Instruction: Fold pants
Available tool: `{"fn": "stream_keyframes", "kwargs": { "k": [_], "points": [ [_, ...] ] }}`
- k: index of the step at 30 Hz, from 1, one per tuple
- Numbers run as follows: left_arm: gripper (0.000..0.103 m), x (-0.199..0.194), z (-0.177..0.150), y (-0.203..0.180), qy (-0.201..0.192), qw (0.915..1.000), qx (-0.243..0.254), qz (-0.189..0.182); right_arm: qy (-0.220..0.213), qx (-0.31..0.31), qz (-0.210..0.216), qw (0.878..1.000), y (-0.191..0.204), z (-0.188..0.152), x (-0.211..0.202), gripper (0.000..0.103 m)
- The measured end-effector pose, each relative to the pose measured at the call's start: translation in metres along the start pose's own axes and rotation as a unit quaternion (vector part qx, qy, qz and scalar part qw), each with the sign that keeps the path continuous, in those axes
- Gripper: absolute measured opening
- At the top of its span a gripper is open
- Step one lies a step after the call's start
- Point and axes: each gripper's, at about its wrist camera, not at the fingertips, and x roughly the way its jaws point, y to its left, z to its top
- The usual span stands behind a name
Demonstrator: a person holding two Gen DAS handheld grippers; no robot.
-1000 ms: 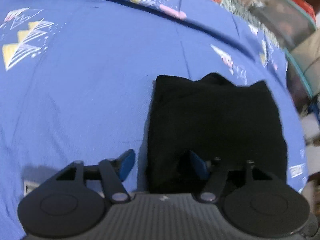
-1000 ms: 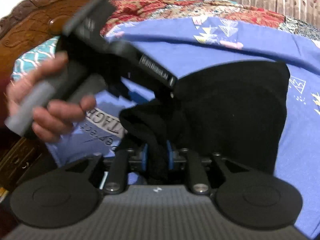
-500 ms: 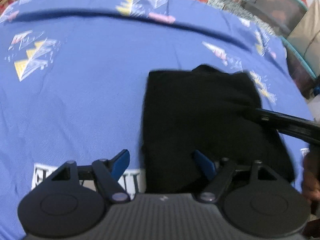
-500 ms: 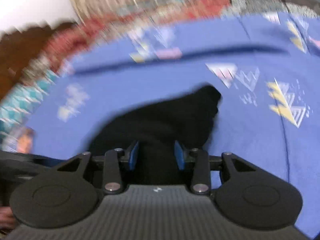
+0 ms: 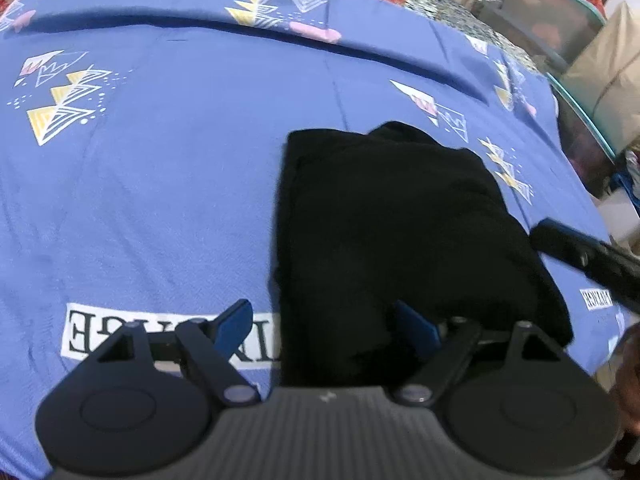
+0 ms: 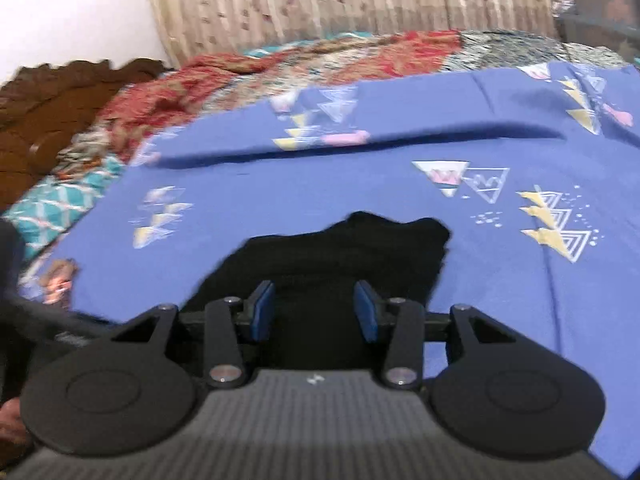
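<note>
The black pants (image 5: 400, 240) lie folded into a compact bundle on the blue bedsheet (image 5: 180, 200), just beside its white printed label (image 5: 92, 332). The left gripper (image 5: 324, 326) hangs over the bundle's near edge, jaws spread wide and empty. The right gripper (image 6: 316, 312), which clamped a fold a second ago, now has its jaws released; the cloth below seems untouched, though blur obscures it.

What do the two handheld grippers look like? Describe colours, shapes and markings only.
Both the left gripper and right gripper look alike: matte black linkage arms with silver pivot pins, two round black discs, a ribbed grey body bearing a small white mark, and blue pads on the fingertips. No cables are visible.
</note>
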Motion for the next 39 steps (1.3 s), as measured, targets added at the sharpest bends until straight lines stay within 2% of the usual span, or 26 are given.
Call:
{"fn": "stream_keyframes", "kwargs": {
  "k": [2,5,8,11,18,22,26,30,34,35,37,38,39],
  "points": [
    [0.08,0.001,-0.005,-0.004,0.004,0.9999,0.007,-0.006,0.016,-0.019,0.011,1.0,0.002,-0.006,0.003,0.045],
    [0.082,0.006,-0.012,-0.005,0.017,0.9998,0.01,-0.007,0.044,-0.054,-0.027,0.997,0.006,-0.029,0.008,0.045],
    [0.085,0.014,-0.019,0.001,0.035,0.9992,-0.01,-0.017,0.075,-0.012,-0.029,0.997,-0.007,-0.043,0.01,0.052],
    [0.087,0.016,-0.022,0.002,0.037,0.9991,-0.013,-0.018,0.102,0.019,-0.029,0.994,-0.018,-0.059,0.016,0.053],
    [0.088,0.012,-0.024,0.0,0.032,0.9994,-0.003,-0.01,0.094,0.01,-0.042,0.995,-0.005,-0.061,0.011,0.056],
    [0.087,-0.001,-0.024,-0.003,0.02,0.9996,0.01,-0.015,0.084,0.023,-0.039,0.995,-0.009,-0.058,0.002,0.065],
    [0.09,-0.027,-0.02,0.001,-0.008,0.999,0.013,-0.042,0.06,0.068,-0.015,0.996,-0.023,-0.056,-0.019,0.072],
    [0.097,-0.048,-0.01,0.015,-0.043,0.9973,-0.011,-0.059,0.031,0.109,-0.009,0.993,-0.038,-0.053,-0.039,0.077],
    [0.096,-0.044,0.007,0.026,-0.043,0.9959,-0.048,-0.062,-0.006,0.144,-0.015,0.989,-0.047,-0.039,-0.046,0.077],
    [0.095,-0.042,0.01,0.027,-0.043,0.9955,-0.055,-0.064,-0.017,0.145,-0.017,0.989,-0.046,-0.034,-0.046,0.077],
    [0.091,-0.036,0.017,0.028,-0.043,0.9953,-0.061,-0.062,-0.033,0.142,-0.018,0.989,-0.042,-0.02,-0.043,0.063],
    [0.087,-0.033,0.019,0.027,-0.042,0.9954,-0.063,-0.058,-0.035,0.138,-0.018,0.99,-0.039,-0.015,-0.04,0.049],
    [0.086,-0.03,0.022,0.027,-0.04,0.9955,-0.065,-0.058,-0.036,0.136,-0.015,0.99,-0.037,-0.011,-0.037,0.041]
  ]
}}
